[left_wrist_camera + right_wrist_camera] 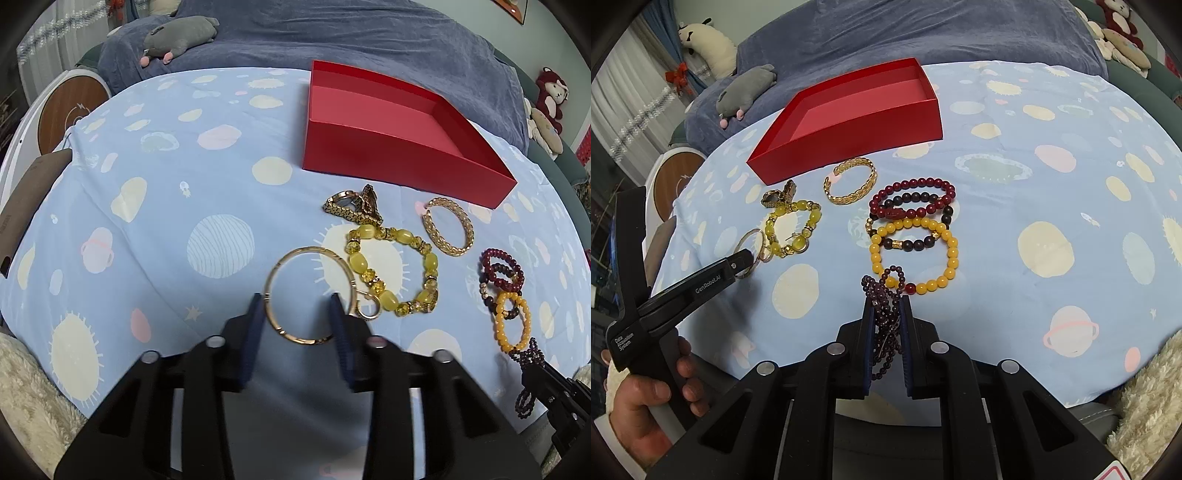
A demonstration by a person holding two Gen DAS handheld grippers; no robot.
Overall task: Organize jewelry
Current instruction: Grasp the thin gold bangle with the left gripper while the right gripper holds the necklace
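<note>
I work two grippers over a cloth-covered surface [166, 206] strewn with jewelry, an empty red box [399, 144] waiting at the far side. My left gripper [299, 317] straddles a thin gold bangle [308, 293]: its fingers [255, 325] sit either side of the near part of the ring, parted, and I cannot tell that they press on it yet. My right gripper [888, 325] is clenched on a string of dark purple beads [884, 295], which hangs bunched between the fingers just above the cloth. A yellow bead bracelet [912, 258] lies just beyond it, overlapping dark red beads [912, 201]; a chunky yellow bracelet [395, 273] touches the bangle. To do this well, I judge the left fingers should close squarely across the bangle's rim and lift straight up, clear of its neighbour, then carry it to the box.
</note>
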